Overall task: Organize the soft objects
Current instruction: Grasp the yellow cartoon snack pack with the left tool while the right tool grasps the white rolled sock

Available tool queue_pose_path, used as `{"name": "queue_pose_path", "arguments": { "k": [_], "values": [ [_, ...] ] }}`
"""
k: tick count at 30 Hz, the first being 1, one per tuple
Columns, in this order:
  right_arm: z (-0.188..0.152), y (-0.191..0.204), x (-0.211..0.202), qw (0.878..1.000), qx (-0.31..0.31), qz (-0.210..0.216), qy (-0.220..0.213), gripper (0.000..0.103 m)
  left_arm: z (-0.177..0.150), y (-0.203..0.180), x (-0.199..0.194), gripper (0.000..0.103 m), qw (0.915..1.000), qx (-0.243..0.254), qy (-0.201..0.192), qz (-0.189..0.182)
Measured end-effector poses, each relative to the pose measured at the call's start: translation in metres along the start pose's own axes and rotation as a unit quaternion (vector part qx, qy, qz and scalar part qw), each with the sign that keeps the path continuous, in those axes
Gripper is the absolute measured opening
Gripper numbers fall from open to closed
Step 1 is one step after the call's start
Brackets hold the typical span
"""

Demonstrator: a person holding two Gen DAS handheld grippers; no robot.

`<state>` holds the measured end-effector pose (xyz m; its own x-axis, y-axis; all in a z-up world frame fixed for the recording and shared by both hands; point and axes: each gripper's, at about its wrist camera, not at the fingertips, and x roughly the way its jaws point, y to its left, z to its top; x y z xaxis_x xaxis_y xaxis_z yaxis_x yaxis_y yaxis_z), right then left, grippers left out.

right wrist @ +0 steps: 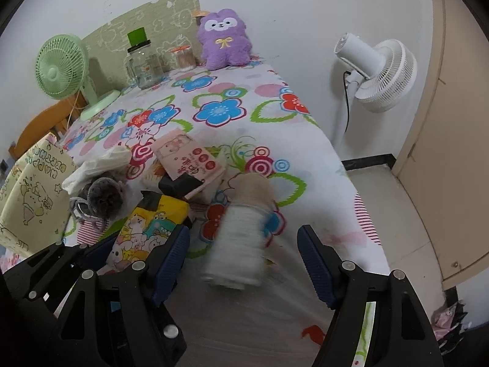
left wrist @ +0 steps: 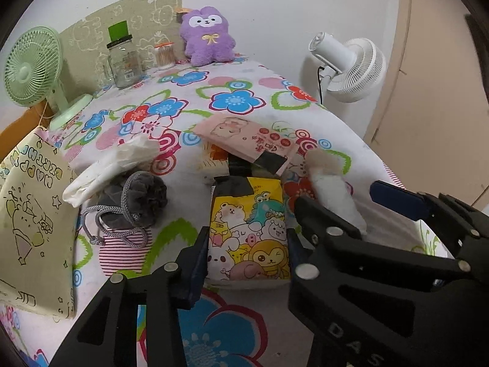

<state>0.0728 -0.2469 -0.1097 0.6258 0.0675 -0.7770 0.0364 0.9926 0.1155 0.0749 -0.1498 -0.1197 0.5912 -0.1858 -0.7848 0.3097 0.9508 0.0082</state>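
The yellow cartoon pack [left wrist: 249, 229] is clamped by the left gripper [left wrist: 247, 244], while the blurred white roll [right wrist: 238, 244], unheld between the right gripper's [right wrist: 243, 250] 2 spread fingers, may be knocked aside.

Flowery bedsheet [left wrist: 232, 101] is carrying a purple plushie [left wrist: 207, 35] upper center, green fan [left wrist: 33, 67] upper left, tissue packs [left wrist: 249, 229] sitting lower center.

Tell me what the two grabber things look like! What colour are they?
Both are black plastic frames with cut-out holes and round silver pins. The left gripper has dark blue ribbed pads on its jaws, and so does the right gripper. White letters "DAS" are printed on one black frame. No cables or sleeves show.
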Motion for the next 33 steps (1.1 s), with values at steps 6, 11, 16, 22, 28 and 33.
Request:
{"name": "queue_pose_path", "arguments": {
  "k": [6,11,16,22,28,33],
  "values": [
    [0.001,0.002,0.009,1.000,0.005,0.014,0.011,0.065,0.001,0.002,0.003,0.049,1.0000,-0.003,0.004,0.001],
    [0.001,0.001,0.011,1.000,0.010,0.012,0.012,0.044,0.002,0.002,0.006,0.050,1.0000,-0.007,0.004,0.002],
    [0.001,0.000,0.011,1.000,0.013,0.015,0.013,0.028,0.003,0.002,0.006,0.048,1.0000,-0.003,0.005,0.003],
    [0.003,0.000,0.003,1.000,0.010,0.008,0.008,0.024,0.003,0.000,-0.002,0.045,1.0000,0.002,-0.001,0.000],
    [0.005,0.002,-0.013,1.000,0.010,0.007,-0.010,0.024,0.005,0.000,-0.017,0.045,0.9998,0.003,-0.021,-0.002],
    [0.008,0.008,-0.030,1.000,0.007,0.006,-0.029,0.024,0.008,0.003,-0.034,0.045,0.9992,-0.001,-0.039,-0.004]
  ]
}}
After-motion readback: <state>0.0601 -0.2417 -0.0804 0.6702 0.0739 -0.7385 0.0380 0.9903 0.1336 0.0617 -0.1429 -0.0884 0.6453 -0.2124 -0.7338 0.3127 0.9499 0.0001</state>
